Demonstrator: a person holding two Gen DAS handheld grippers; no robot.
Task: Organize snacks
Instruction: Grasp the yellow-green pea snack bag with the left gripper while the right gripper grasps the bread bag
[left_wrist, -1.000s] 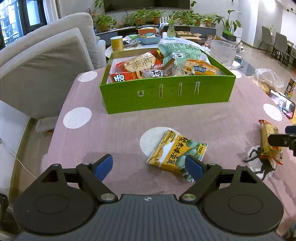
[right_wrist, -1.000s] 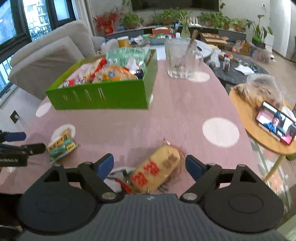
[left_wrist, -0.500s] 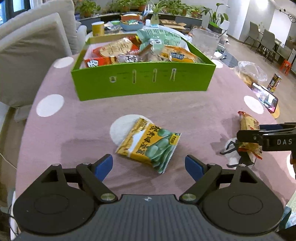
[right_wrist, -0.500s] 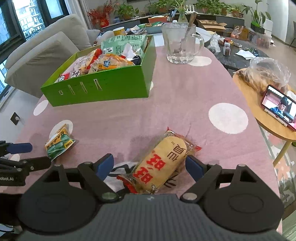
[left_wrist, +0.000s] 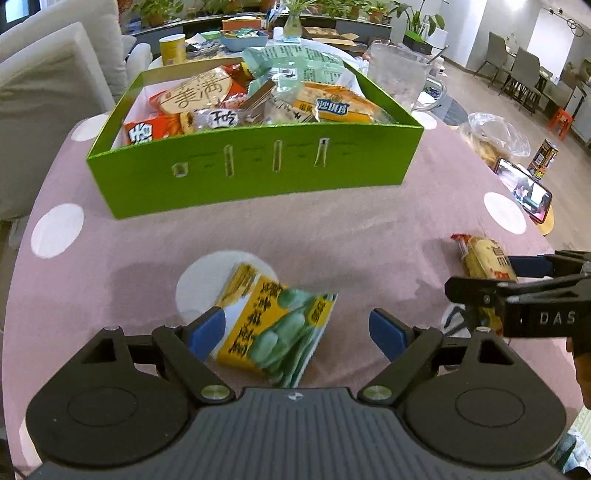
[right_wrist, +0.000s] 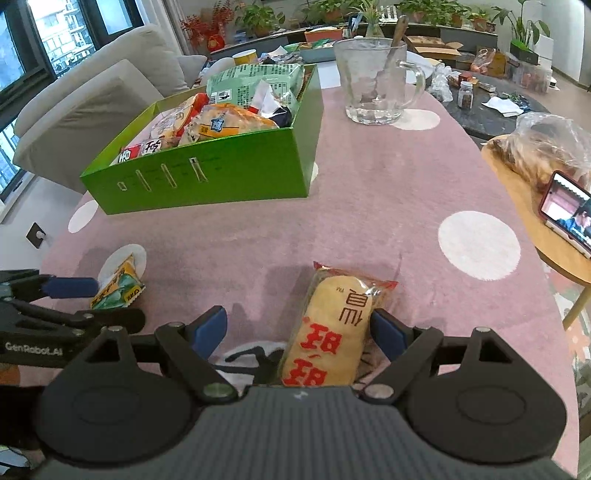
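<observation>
- "GenRobot.AI" is printed on the left gripper (right_wrist: 72, 295); its fingers (left_wrist: 207, 328) stand apart around a yellow-green pea snack packet (left_wrist: 273, 328) lying flat.
- Right gripper (right_wrist: 297, 332), marked "DAS": fingers apart, straddling a clear-wrapped rice cracker pack (right_wrist: 332, 332) with red characters.
- Behind both, a full green box (left_wrist: 258, 166) sits on the pink, white-dotted table (right_wrist: 388, 206); sofa at left.

A glass mug (right_wrist: 373, 86) stands far on the pink, white-dotted surface (right_wrist: 388, 206). At right, a phone (right_wrist: 567, 214) and plastic bag (right_wrist: 546, 147) sit on a round wooden side table (right_wrist: 532, 236). A grey sofa (right_wrist: 92, 103) lies far left.
</observation>
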